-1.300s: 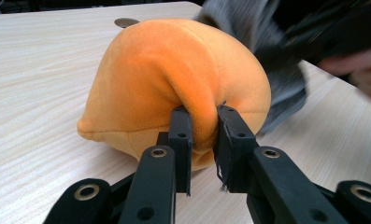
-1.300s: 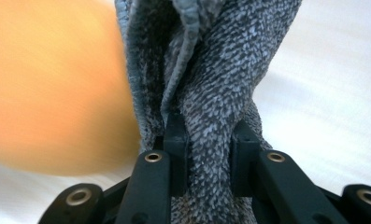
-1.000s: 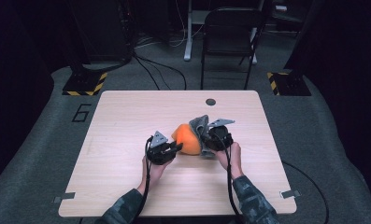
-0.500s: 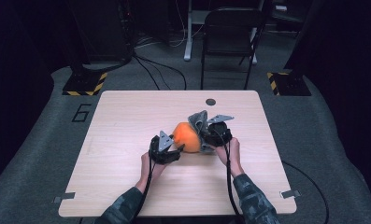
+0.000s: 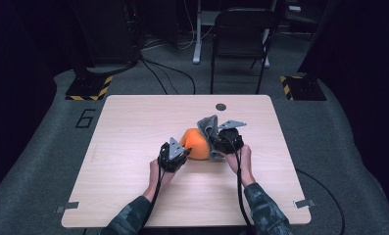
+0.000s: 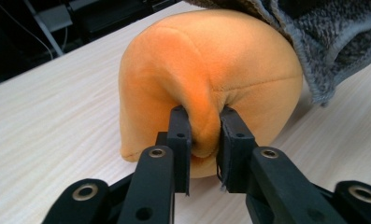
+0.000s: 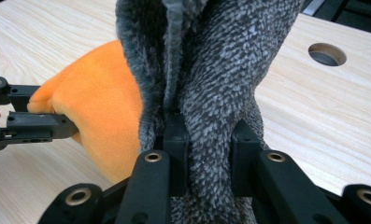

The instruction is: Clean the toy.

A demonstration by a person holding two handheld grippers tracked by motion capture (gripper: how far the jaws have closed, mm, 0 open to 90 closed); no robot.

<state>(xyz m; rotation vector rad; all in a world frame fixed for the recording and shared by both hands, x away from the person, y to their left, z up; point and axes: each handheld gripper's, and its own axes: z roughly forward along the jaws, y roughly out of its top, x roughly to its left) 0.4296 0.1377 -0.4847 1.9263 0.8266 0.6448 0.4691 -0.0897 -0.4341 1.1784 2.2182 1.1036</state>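
Note:
An orange plush cushion (image 5: 196,145) lies mid-table, partly inside a grey fuzzy cover (image 5: 208,125). My left gripper (image 5: 183,150) comes at it from the left. Its jaws have just been closing, and a fold of the orange plush (image 6: 211,60) is now pinched between them; the left gripper (image 6: 205,127) is shut on it. My right gripper (image 7: 206,133) is shut on a bunched ridge of the grey cover (image 7: 220,60), which stands up over the orange plush (image 7: 99,93). The left gripper (image 7: 50,108) also shows at the left of the right gripper view.
The light wooden table (image 5: 133,127) has a round cable hole (image 5: 221,106) near its far edge. A dark chair (image 5: 241,39) stands behind the table, and cables run across the floor. Yellow-black striped bases sit at both far corners.
The left gripper has shifted slightly right against the orange plush. The right gripper and the grey cover have stayed where they were.

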